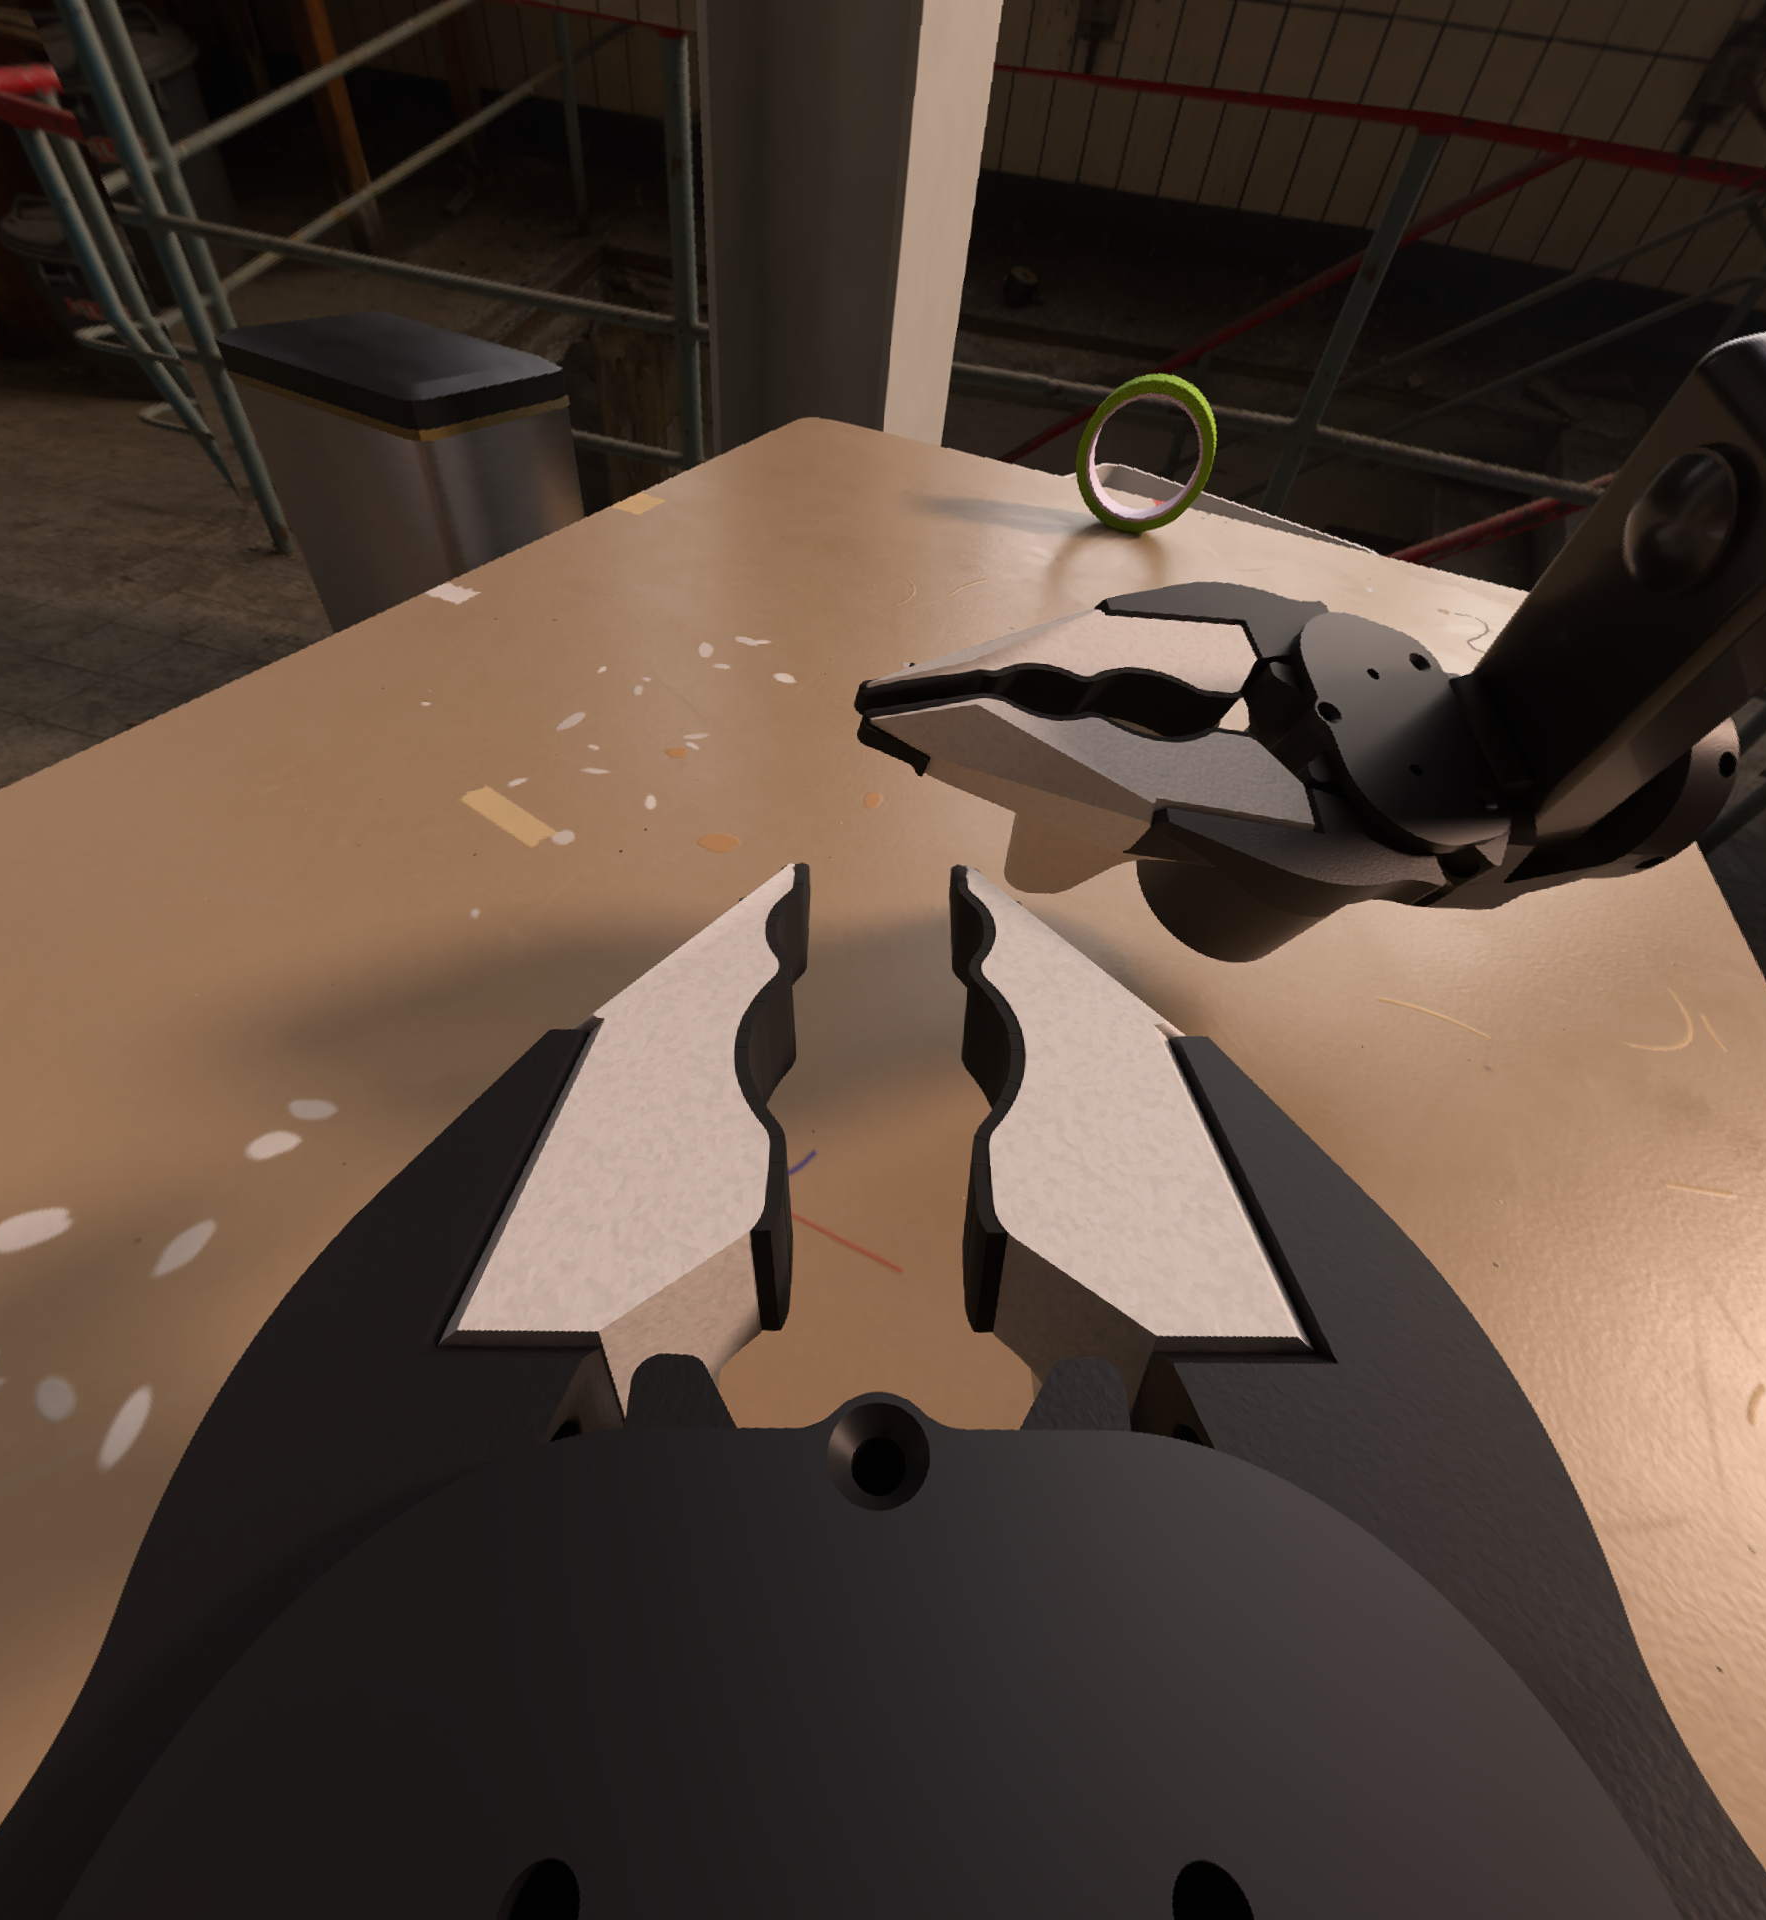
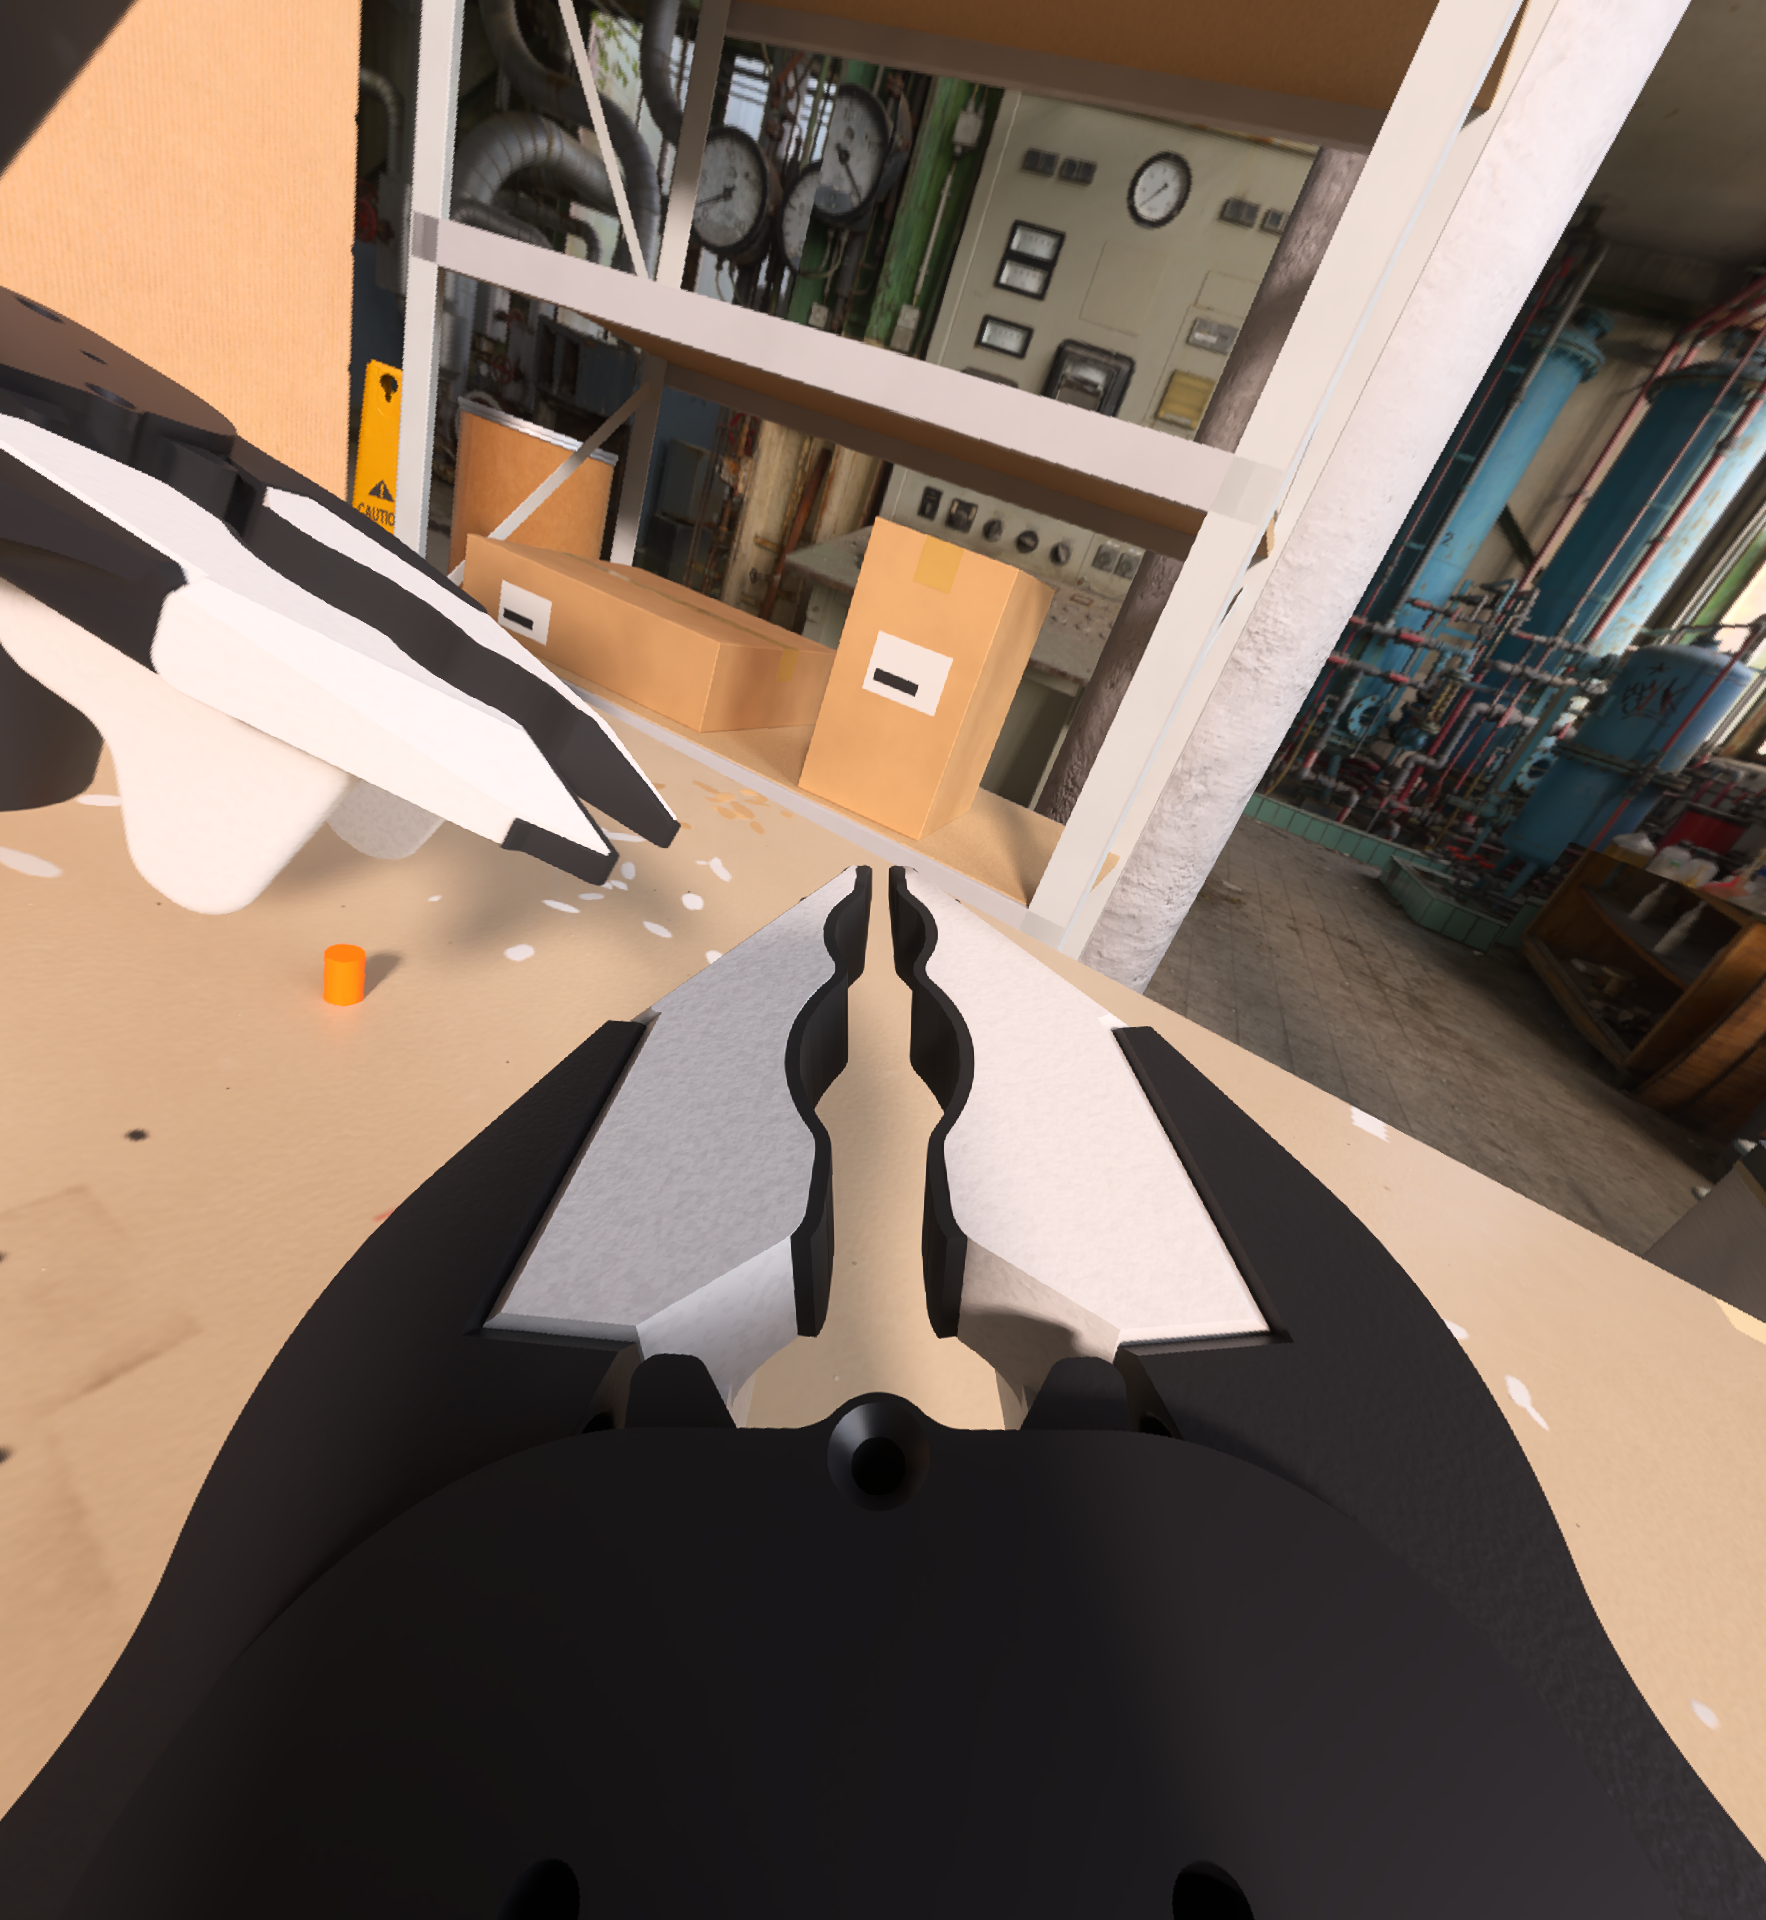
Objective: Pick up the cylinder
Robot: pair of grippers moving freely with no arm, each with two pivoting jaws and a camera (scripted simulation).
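A small orange cylinder (image 2: 344, 974) stands upright on the tan table (image 2: 131, 1195), to the left of my right gripper (image 2: 879, 875) and apart from it. The right gripper's fingers are shut with nothing between them. My left gripper (image 1: 881, 878) is open and empty above the table (image 1: 1430, 1195). In the right wrist view it (image 2: 635, 847) hovers above and beyond the cylinder without touching it. The right gripper also shows in the left wrist view (image 1: 863, 717), ahead and to the right. The cylinder does not show in the left wrist view.
A green tape ring (image 1: 1147, 454) stands on edge near the table's far edge. A metal bin with a black lid (image 1: 401, 457) stands beyond the table's left side. White shelving with cardboard boxes (image 2: 910, 675) and a white pillar (image 2: 1326, 582) stand past the table edge.
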